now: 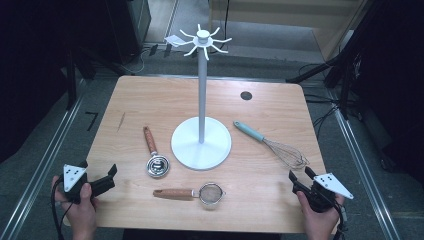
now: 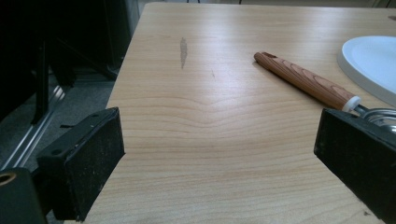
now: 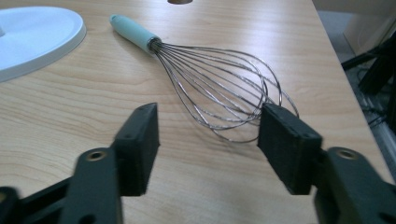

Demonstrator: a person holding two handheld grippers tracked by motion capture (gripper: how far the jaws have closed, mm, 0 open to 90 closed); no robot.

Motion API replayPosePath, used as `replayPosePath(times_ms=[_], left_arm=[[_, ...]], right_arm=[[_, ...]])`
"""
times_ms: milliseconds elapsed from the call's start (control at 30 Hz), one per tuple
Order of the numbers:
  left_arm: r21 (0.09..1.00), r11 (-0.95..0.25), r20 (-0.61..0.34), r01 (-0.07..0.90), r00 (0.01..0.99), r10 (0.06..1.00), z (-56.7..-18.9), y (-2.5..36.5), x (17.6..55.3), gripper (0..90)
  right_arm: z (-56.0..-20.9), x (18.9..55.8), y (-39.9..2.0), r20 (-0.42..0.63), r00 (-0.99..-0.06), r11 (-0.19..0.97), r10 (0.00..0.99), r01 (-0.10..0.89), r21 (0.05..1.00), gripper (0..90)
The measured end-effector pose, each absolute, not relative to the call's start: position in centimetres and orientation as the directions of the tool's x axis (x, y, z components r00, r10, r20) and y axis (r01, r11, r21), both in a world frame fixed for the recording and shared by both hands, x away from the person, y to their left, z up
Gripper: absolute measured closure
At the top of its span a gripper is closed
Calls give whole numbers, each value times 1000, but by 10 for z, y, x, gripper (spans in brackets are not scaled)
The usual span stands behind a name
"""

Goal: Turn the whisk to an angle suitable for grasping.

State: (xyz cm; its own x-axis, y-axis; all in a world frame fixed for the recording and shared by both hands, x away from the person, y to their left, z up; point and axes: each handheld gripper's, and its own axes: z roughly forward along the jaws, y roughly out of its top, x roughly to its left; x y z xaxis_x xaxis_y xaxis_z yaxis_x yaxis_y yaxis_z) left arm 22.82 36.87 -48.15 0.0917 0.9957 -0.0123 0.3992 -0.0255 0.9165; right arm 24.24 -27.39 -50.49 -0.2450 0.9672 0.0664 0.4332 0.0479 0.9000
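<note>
Right gripper (image 3: 208, 135): jaws partly open, empty, just short of the wire whisk with pale blue handle (image 3: 205, 79) lying on the wooden table (image 1: 150, 95). Left gripper (image 1: 97, 177): jaws wide open, empty, near the wood-handled steel scoop (image 1: 154, 155) beside the white hook stand (image 1: 201, 142).

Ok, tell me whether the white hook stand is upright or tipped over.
Upright. The white hook stand rests flat on its round base on the table, pole vertical, with its hooks at the top all bare.

White hook stand (image 1: 201, 145) on wooden table (image 1: 260, 210)
</note>
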Motion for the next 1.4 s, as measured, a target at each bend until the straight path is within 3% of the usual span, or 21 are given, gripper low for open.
replayPosePath(times_ms=[133, 233, 533, 967, 1400], left_arm=[[913, -7, -51, 408, 130, 990, -482, 372, 230, 15], [915, 36, -91, 403, 117, 989, -482, 376, 230, 15], [919, -23, -28, 394, 122, 992, -482, 371, 229, 15], [913, -55, 1, 403, 132, 991, -482, 367, 230, 16], [911, -45, -14, 409, 141, 990, -482, 369, 231, 16]], right_arm=[[-495, 245, -273, -24, -263, 134, 964, 406, 904, 458], [-484, 248, -269, -43, -296, 178, 954, 446, 877, 464], [-462, 266, -256, -71, -501, 362, 862, 512, 779, 293], [-431, 326, -242, -136, -618, 524, 774, 505, 685, 425], [-423, 375, -221, -112, -676, 594, 728, 540, 596, 418]])
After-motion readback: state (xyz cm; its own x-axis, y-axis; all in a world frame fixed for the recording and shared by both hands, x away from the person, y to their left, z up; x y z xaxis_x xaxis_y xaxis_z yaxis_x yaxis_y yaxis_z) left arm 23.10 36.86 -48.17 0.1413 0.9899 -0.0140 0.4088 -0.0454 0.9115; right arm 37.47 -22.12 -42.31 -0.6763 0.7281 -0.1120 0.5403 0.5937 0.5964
